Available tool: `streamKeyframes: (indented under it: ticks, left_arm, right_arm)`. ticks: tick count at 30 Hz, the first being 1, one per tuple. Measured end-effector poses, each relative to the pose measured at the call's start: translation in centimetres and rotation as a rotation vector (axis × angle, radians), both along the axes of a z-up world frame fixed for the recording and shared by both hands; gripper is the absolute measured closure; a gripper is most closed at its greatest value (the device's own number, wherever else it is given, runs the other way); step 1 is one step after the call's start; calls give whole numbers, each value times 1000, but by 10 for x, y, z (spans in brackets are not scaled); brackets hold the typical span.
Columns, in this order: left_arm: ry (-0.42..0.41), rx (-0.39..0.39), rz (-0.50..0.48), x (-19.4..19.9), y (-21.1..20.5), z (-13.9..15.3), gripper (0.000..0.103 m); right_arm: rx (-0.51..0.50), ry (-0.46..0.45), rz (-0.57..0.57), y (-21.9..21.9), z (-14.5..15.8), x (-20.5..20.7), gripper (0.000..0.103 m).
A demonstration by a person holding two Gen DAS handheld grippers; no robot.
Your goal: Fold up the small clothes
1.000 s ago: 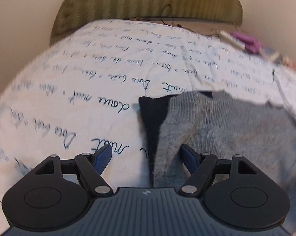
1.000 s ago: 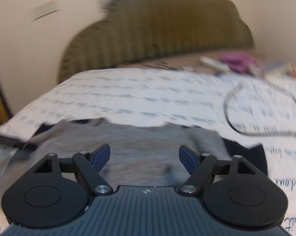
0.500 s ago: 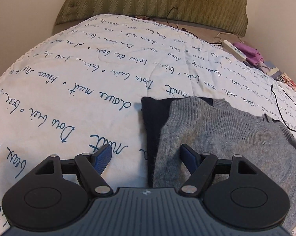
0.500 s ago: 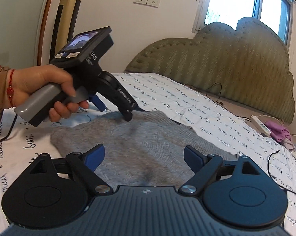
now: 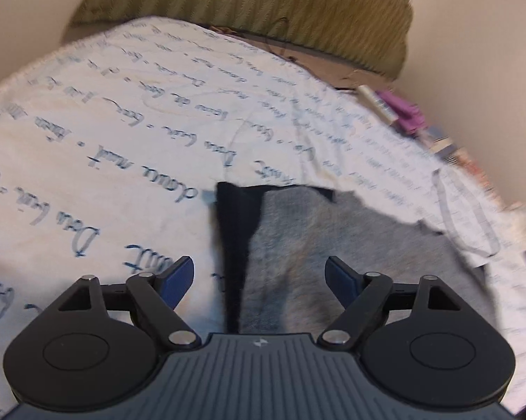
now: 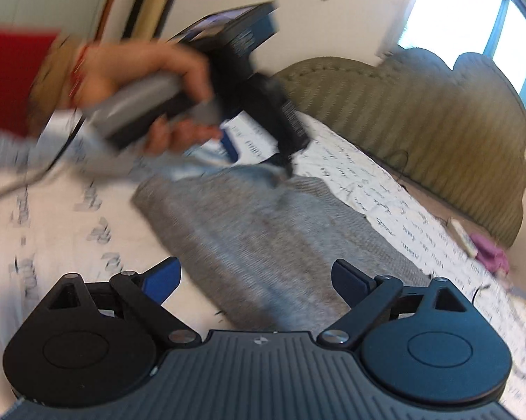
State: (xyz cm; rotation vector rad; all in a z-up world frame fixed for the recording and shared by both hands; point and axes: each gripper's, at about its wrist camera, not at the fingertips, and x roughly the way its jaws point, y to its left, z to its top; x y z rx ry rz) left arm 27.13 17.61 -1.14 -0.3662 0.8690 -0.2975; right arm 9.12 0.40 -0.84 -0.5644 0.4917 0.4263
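Grey knit garment (image 5: pixel 350 259) lies flat on the bed's script-printed sheet (image 5: pixel 123 133), with a dark navy layer (image 5: pixel 235 238) showing along its left edge in the left wrist view. Left tool (image 5: pixel 259 276): jaws opening, blue pads straddling the navy edge, not pressing the cloth. Right tool (image 6: pixel 256 280): jaws opening, wide apart above the garment's near end (image 6: pixel 263 245); nothing pinched.

Edges and room: wide bare sheet to the left of the garment in the left wrist view, running up to the olive headboard (image 5: pixel 263 7). To the right a thin cable (image 5: pixel 472 224) loops on the sheet near the garment's far corner; a purple item (image 5: pixel 402 108) and a white strip-shaped object (image 5: pixel 374 101) sit near the bed's far edge.

Hard to read: both views are motion-blurred. In the right wrist view the left hand (image 6: pixel 151 80) and its handle cover the garment's far end, so contact there cannot be made out. The garment's near edge is cut off by each tool body.
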Motion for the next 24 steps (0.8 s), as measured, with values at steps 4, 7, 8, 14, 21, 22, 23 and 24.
streamKeyframes:
  ticks: [4, 7, 8, 14, 21, 22, 23, 24]
  left_arm:
    - [26, -53, -55, 8, 6, -3, 21]
    - [54, -102, -64, 13, 10, -10, 20]
    - [66, -129, -59, 15, 12, -14, 20]
    - [83, -253, -47, 22, 20, -31, 20]
    - [1, -237, -100, 19, 15, -39, 17]
    - [-17, -229, -106, 17, 14, -40, 17]
    - [-35, -220, -113, 14, 13, -41, 17]
    - [-54, -207, -120, 11, 12, -41, 17]
  right_arm:
    - [-146, -56, 2, 21, -20, -6, 10]
    - [-223, -117, -13, 33, -30, -8, 10]
    - [-243, -137, -20, 35, -32, -7, 10]
    - [-310, -203, -47, 43, -41, -2, 8]
    - [-232, -194, -87, 32, -44, -3, 9]
    - [-219, -187, -87, 30, -44, -3, 10]
    - [-204, -171, -79, 27, -43, -6, 11]
    - [-182, -144, -56, 23, -39, -8, 14]
